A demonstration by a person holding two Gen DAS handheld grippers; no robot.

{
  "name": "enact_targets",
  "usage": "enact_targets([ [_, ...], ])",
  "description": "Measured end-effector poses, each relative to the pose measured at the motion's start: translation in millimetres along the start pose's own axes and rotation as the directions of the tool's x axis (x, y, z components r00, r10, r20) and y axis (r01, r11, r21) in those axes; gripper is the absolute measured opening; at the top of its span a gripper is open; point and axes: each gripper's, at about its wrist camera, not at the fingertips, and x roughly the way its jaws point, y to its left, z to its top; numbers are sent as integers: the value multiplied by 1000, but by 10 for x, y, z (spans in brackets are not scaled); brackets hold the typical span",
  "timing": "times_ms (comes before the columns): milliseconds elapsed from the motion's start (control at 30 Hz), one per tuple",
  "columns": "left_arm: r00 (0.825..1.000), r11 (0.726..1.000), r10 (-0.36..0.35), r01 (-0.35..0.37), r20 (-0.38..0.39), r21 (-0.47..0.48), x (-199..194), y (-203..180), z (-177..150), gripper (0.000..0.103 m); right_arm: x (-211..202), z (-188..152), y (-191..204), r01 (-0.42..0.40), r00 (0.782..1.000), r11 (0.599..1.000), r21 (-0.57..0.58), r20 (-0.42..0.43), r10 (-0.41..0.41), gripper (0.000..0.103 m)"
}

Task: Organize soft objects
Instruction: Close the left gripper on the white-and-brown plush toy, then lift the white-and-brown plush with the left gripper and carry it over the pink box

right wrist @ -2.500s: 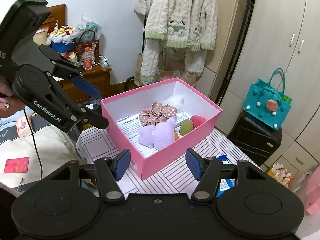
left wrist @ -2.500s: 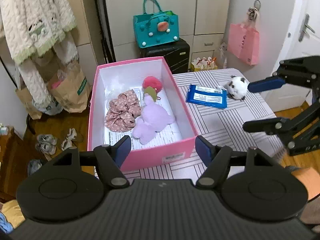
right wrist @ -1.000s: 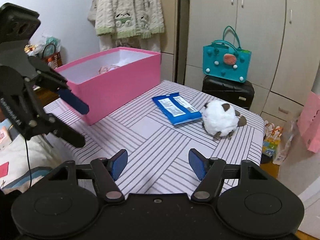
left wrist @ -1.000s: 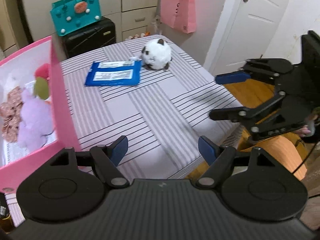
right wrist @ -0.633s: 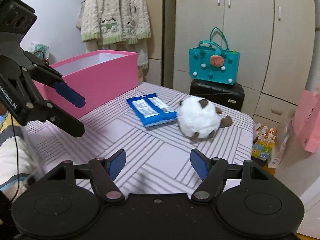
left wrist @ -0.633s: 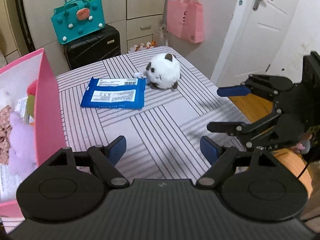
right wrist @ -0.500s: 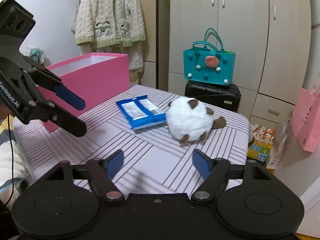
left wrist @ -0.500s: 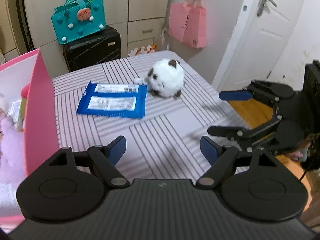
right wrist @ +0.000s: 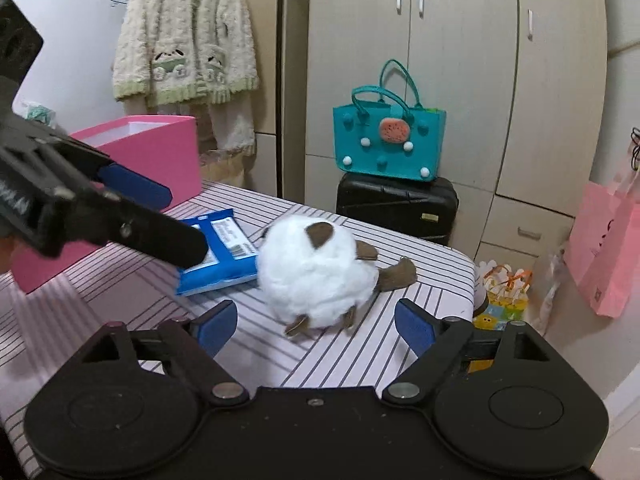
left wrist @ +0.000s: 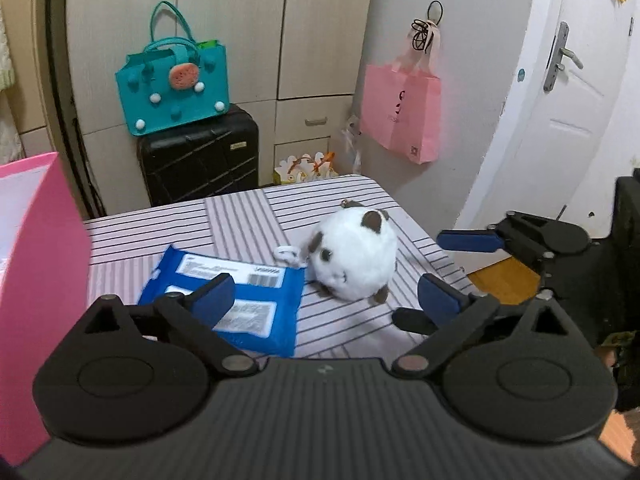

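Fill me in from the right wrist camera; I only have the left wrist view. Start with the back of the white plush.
Observer: The white plush has a brown tail sticking out behind it, hidden from your side.
Operator: Report the right gripper's jaws.
Observer: The right gripper is open. Its jaws have just been opening and nothing is between them yet. The plush lies centred just ahead of them, untouched.
Operator: Say what is behind the pink box.
Observer: A cream knitted cardigan hangs on the wall behind the pink box.
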Motion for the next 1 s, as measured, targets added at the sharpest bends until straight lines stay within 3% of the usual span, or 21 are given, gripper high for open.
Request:
enact_targets([
  [200,995,994,-83,80,-47,-68,213,-62,84,99,286,29,-157,-67,996,994,84,-52,72,89],
  [467,992,992,-92,84,-89,-97,568,-52,199,94,496,59,-320,-170,983,969,180,-42,180,89],
  [567,987,985,-135,124,-87,-120,672,11,182,91,542,34,-331,-204,975,958,202,-41,216,89],
  [667,992,990,-107,100,-63,-103,712,15,147,83,590,8,-309,-200,975,958,207,-56,216,88],
  [767,997,996,-64,60,-49,-73,736,-8,127,72,583,7,-283,-187,978,963,194,-53,200,79],
  [800,997,997,-59,56,-46,-60,737,-18,120,64,572,10,-270,-180,980,966,187,-48,192,75],
  [1000,994,996,-91,89,-66,-32,759,-36,104,58,484,2,-132,-122,991,988,100,-35,126,69],
])
